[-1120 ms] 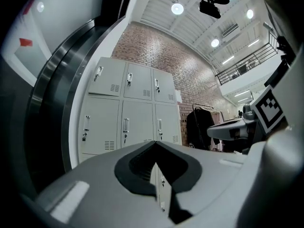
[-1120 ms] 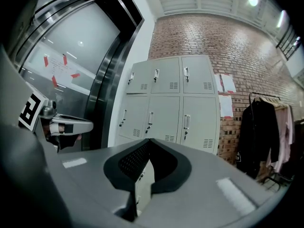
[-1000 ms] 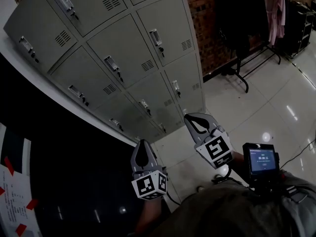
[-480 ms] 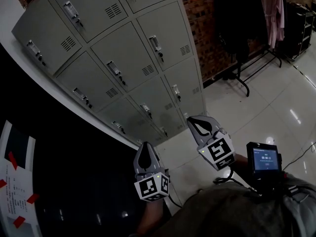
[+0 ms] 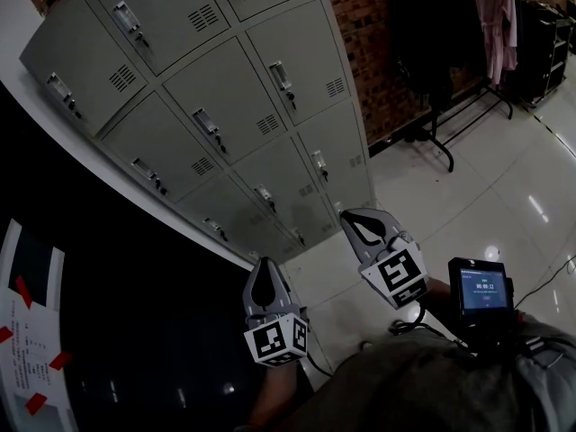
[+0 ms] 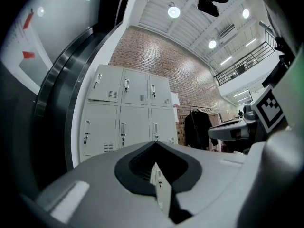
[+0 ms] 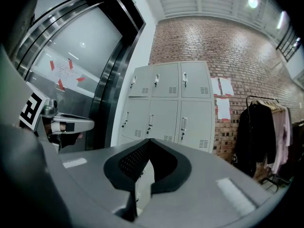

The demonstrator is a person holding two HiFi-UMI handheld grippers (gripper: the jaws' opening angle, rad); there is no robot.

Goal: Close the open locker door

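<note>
Locker doors fill the upper left, well apart from the left gripper and right gripper at lower centre, both closed and empty.

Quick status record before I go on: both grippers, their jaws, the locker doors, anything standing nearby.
left gripper: jaws together, nothing between them, short of the lockers
right gripper: jaws together, empty, also short of the lockers
lockers: grey bank against a brick wall; every door in view looks shut, lowest row partly behind the grippers
clothes rack: right of the lockers, dark garments hanging
contact: none
</note>
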